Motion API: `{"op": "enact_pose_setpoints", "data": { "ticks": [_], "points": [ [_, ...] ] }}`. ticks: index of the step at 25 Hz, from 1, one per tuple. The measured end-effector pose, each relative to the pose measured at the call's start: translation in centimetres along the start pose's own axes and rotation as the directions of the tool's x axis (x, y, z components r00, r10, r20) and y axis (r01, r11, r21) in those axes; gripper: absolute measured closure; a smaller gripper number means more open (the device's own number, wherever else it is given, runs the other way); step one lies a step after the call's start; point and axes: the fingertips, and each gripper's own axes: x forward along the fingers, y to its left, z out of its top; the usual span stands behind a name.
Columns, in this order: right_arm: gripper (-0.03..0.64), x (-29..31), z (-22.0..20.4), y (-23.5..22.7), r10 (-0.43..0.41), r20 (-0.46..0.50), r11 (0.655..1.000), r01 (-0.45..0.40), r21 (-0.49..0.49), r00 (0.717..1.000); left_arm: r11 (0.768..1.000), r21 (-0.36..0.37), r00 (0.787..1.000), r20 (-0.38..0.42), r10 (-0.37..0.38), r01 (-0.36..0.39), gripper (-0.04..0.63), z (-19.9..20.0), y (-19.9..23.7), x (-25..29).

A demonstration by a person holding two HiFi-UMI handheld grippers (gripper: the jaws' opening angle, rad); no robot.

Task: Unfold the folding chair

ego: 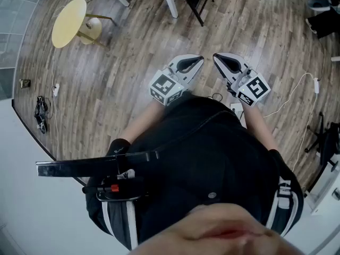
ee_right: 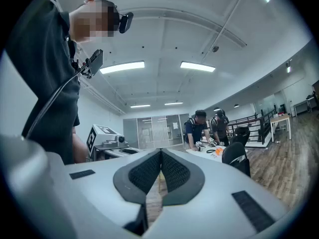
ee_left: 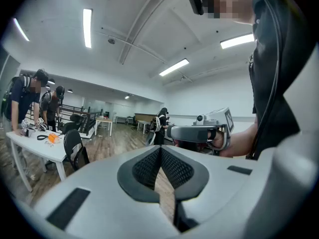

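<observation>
Holding your left gripper [ego: 198,60] and right gripper [ego: 217,58] level ahead of your torso [ego: 212,153], tips nearly meeting, both jaws closed and empty. Beyond your torso stands a black frame [ego: 197,4], top cut off; possibly the folding chair.

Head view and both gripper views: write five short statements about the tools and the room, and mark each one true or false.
1. The left tool has its jaws shut with nothing between them. True.
2. The right tool grips a chair leg. False: its jaws are shut on nothing.
3. In the head view, a yellow round table stands on the wooden floor. True.
4. Both tools lie on the floor. False: they are held in the air in front of the person's body.
5. The left gripper view shows people leaning over a white table. True.
</observation>
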Motion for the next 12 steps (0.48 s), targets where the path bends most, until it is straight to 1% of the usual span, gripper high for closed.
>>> {"op": "enact_pose_setpoints", "data": {
  "ticks": [3, 7, 12],
  "points": [
    [0.609, -0.9, -0.2, 0.3, 0.002, -0.011, 1.0, -0.002, 0.001, 1.0, 1.0, -0.011, 1.0, 0.009, -0.008, 0.008, 0.591, 0.1, -1.1, 0.3],
    [0.609, -2.0, 0.0, 0.1, -0.01, 0.017, 0.999, 0.01, 0.037, 1.0, 1.0, -0.022, 1.0, 0.019, -0.013, 0.014, 0.592, 0.4, -1.6, 0.9],
    [0.609, -3.1, 0.0, -0.2, -0.025, 0.033, 0.999, 0.023, 0.039, 0.999, 0.999, -0.028, 1.0, 0.019, -0.018, 0.019, 0.592, 0.4, -2.0, 1.6]
  ]
}}
